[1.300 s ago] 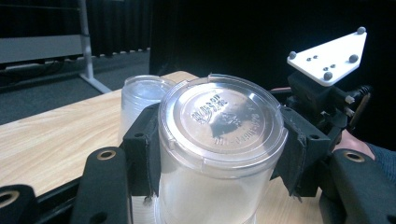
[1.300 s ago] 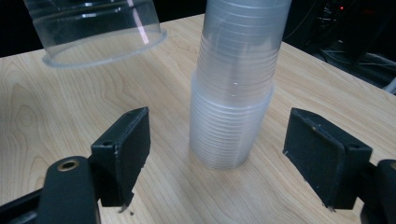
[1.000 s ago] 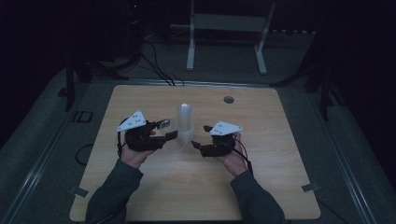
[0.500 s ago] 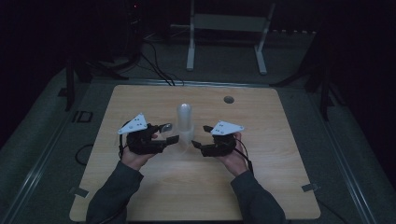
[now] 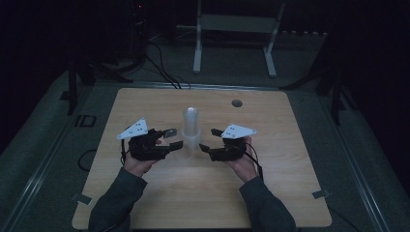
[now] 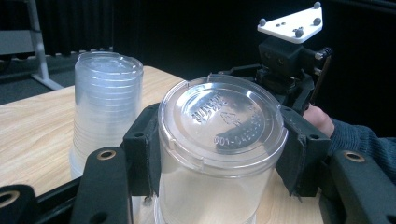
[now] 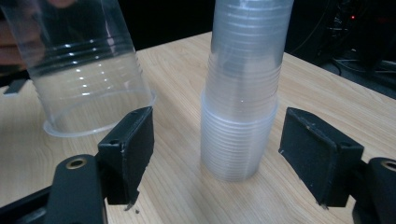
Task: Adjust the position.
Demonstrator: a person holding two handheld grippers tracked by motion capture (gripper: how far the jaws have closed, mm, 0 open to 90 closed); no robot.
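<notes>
A tall stack of clear plastic cups [image 5: 191, 121] stands upside down mid-table [image 5: 290, 193]. My left gripper [image 5: 174, 138] is shut on a single clear cup [image 6: 219, 135], bottom up, with a pad pressed on either side of it [image 6: 219, 154]. From the right gripper view this cup [image 7: 88, 70] hangs tilted to the left of the stack [image 7: 243, 93], its rim close to the wood. My right gripper [image 5: 208, 140] is open. Its jaws have just been closing, and the stack stands between the pads [image 7: 226, 154] without touching either one.
A round cable hole [image 5: 236, 103] sits near the table's far edge. Behind the table stand a white metal frame [image 5: 235, 29] and dark cables on the floor [image 5: 164, 72]. The room around is dark.
Neither hand has clearly moved. The right gripper's jaws look slightly narrower than a second ago.
</notes>
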